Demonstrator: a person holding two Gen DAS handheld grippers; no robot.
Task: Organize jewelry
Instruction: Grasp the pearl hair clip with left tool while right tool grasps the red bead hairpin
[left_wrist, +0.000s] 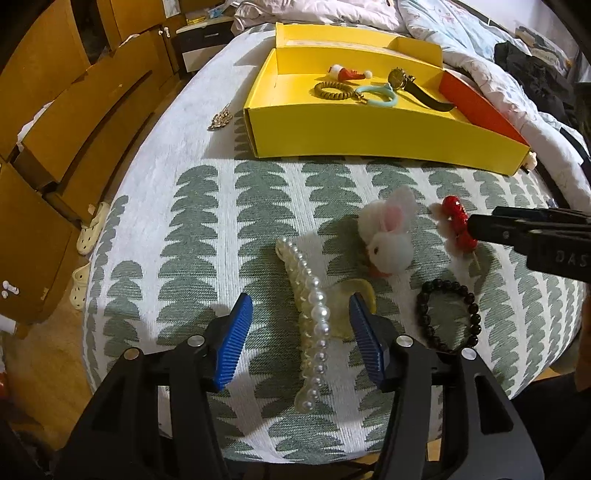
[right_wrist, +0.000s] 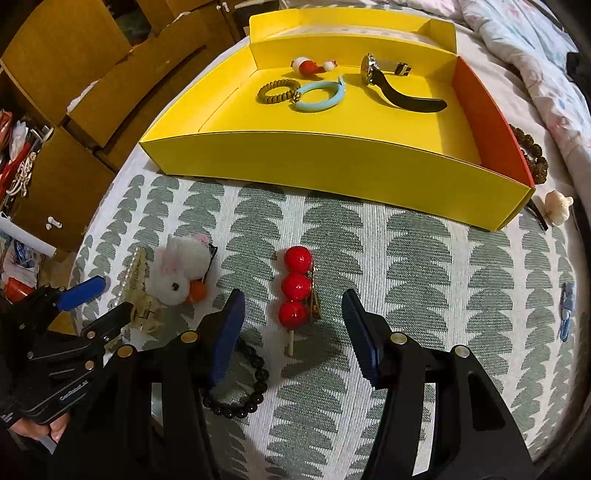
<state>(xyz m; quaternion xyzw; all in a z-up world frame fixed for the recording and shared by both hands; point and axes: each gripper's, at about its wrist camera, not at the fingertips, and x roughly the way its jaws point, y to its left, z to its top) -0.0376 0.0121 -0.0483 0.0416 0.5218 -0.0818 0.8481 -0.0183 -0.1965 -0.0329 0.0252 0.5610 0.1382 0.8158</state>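
Note:
My left gripper (left_wrist: 301, 299) is open and straddles a pearl hair claw (left_wrist: 310, 317) lying on the patterned cloth. My right gripper (right_wrist: 293, 295) is open around a red three-ball hair clip (right_wrist: 297, 286), also seen in the left wrist view (left_wrist: 456, 219). A white fluffy bunny clip (left_wrist: 386, 236) and a black bead bracelet (left_wrist: 448, 314) lie between the two grippers. The yellow box (right_wrist: 332, 166) stands behind, holding a watch (right_wrist: 395, 88), a blue band (right_wrist: 319, 98), a brown coil tie (right_wrist: 277, 90) and a Santa hat clip (right_wrist: 312, 66).
A gold brooch (left_wrist: 220, 120) lies left of the box. A brown bead string (right_wrist: 532, 151), a white flower clip (right_wrist: 557, 206) and a small blue clip (right_wrist: 567, 310) lie to the right. Wooden drawers (left_wrist: 74, 129) stand at the left, bedding (left_wrist: 480, 40) behind.

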